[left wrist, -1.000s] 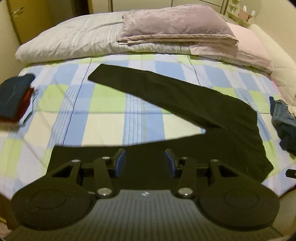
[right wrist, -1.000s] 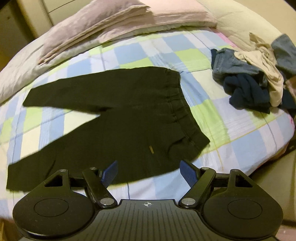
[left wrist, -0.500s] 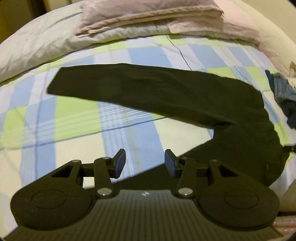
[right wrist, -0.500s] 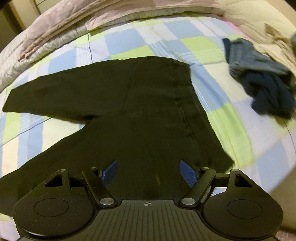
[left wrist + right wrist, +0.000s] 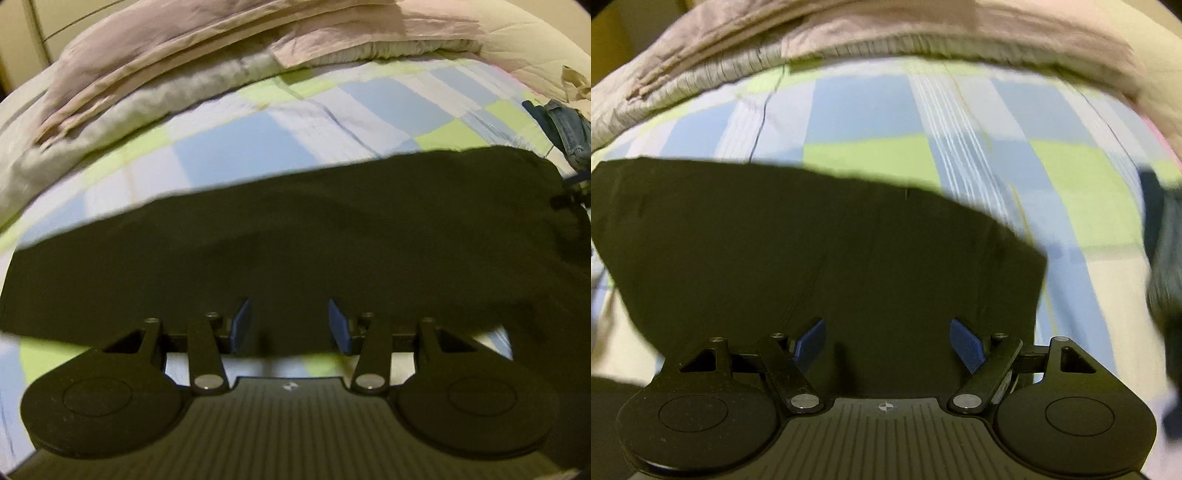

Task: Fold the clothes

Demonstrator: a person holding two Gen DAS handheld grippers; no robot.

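Note:
A pair of black trousers (image 5: pixel 295 240) lies spread flat on the checked bedsheet (image 5: pixel 240 147). In the left wrist view one long leg fills the middle of the picture. My left gripper (image 5: pixel 289 325) hovers close over that leg's near edge, open, its blue pads (image 5: pixel 240 325) apart with nothing between them. In the right wrist view the wide waist end of the trousers (image 5: pixel 812 251) lies below my right gripper (image 5: pixel 886 339), which is open wide and empty, close above the cloth.
Pink and grey pillows and folded bedding (image 5: pixel 221 55) lie along the far side of the bed. A heap of other clothes, denim and dark blue (image 5: pixel 569 129), sits at the right. The same heap shows blurred at the right edge as dark clothes (image 5: pixel 1163 258).
Both grippers have dropped towards the bed and moved in over the black trousers, which now fill much more of each view. Neither gripper's opening has changed.

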